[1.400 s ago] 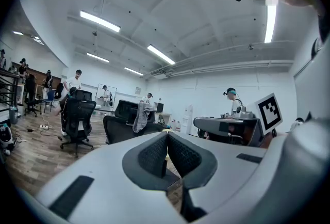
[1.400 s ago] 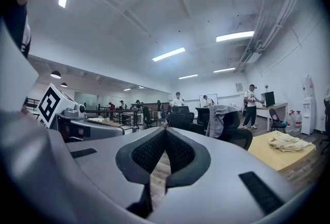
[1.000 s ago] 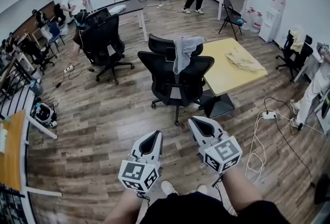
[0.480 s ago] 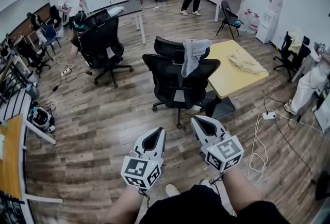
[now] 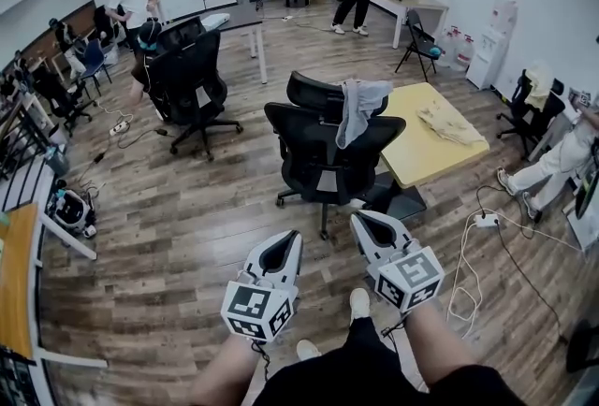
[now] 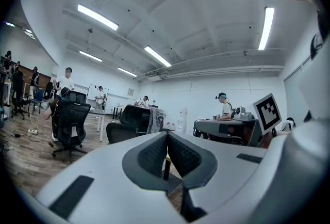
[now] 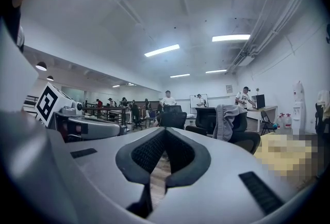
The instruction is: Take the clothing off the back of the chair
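Clothing [image 5: 358,109], grey, draped over black chair [image 5: 323,161] backrest; yellow table [image 5: 440,152] just right of it. Bare wood floor [image 5: 187,208] btwn chair & left hand-held gripper [image 5: 284,238], right hand-held gripper [image 5: 361,220]. Both jaws pressed together, nothing held.

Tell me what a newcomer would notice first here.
The grey garment draped over the back of the black office chair mid-room draws the eye first, with the yellow table just beyond it to the right. Nearest the camera, the left tool and right tool point toward that chair, both shut and empty, well short of it.
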